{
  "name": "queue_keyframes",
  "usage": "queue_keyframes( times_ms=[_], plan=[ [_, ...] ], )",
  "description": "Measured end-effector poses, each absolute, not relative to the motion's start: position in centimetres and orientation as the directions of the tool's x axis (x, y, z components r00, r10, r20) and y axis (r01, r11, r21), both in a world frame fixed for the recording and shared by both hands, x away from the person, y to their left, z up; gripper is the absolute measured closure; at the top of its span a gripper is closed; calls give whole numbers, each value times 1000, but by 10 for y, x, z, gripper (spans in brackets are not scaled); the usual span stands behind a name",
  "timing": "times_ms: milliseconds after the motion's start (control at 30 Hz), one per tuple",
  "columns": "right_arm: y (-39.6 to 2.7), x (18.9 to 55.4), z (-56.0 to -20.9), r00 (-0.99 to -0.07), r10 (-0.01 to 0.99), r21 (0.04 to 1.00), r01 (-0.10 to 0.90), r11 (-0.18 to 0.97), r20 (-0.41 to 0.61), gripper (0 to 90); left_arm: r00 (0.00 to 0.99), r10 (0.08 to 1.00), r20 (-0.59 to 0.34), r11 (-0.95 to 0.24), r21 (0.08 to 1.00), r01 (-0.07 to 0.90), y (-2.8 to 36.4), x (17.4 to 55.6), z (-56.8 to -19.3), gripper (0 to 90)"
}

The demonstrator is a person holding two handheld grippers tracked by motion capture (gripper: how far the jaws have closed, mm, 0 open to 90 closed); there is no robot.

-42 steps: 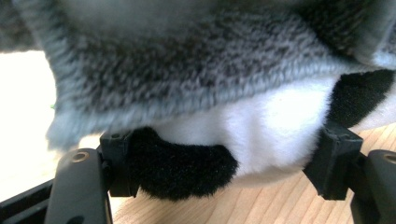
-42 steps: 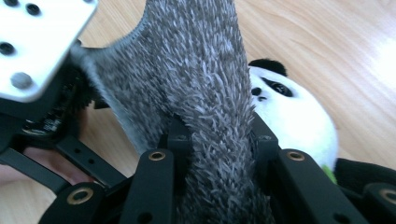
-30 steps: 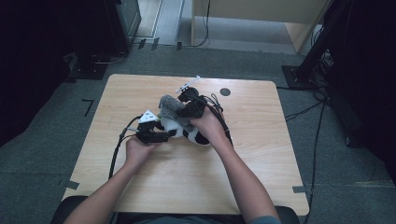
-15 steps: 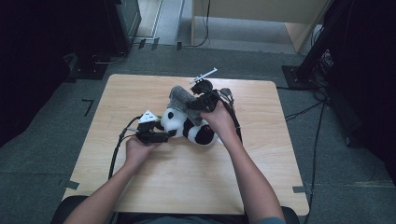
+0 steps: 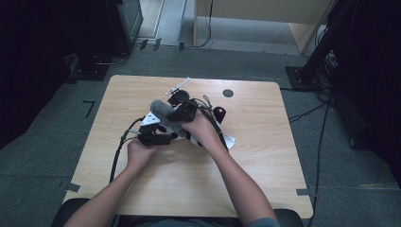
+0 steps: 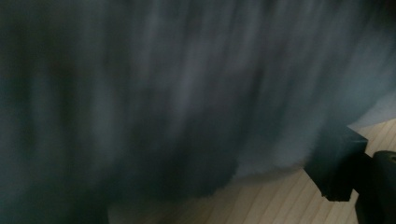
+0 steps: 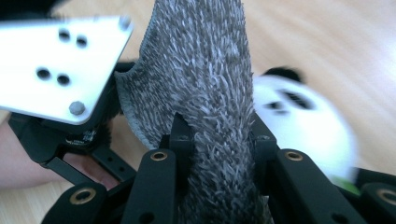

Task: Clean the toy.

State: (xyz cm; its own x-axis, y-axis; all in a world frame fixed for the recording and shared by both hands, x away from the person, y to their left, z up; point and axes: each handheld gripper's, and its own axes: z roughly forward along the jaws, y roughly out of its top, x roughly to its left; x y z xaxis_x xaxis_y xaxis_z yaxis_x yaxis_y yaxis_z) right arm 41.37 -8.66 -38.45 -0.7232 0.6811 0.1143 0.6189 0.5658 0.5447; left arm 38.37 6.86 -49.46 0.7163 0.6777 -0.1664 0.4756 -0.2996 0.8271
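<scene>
— Where's the grey shaggy fabric piece (image 7: 205, 84) just now?

— Centre of the high view, on the light wooden table (image 5: 265, 156), bunched between your two hands. In the right gripper view it stands upright through the middle of the frame, and your right gripper (image 7: 219, 140) has its black jaws pressed into it from both sides — a firm pinch. The white-and-black panda plush toy (image 7: 303, 126) lies at the right of that frame, just behind the fabric.

— And my left?

— Your left gripper (image 5: 153, 137) sits just left of the bundle, at centre left of the high view. Its own camera gives blurred grey pile and one jaw at the lower right, so I cannot tell whether it is gripping or merely against the fabric.

— How far along am I?

— I'd judge midway — the fabric is lifted and held, but not yet clear of the toy. You have yet to draw it free or settle it.
</scene>
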Motion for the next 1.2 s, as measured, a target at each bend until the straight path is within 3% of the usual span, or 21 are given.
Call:
queue_keyframes(
  times_ms=[167, 600, 1200],
  plan=[
    [-86, 412, -395, -737, 676, 542, 580, 609, 29, 706, 708, 683, -181, -294, 819, 493, 68, 385, -497, 250],
    [-128, 421, -379, -680, 732, 554, 594, 583, -42, 708, 704, 681, -200, -278, 820, 501, 69, 387, -498, 257],
    [-186, 423, -365, -615, 783, 613, 657, 439, 98, 710, 709, 676, -200, -278, 822, 497, 70, 387, -498, 255]
  ],
)
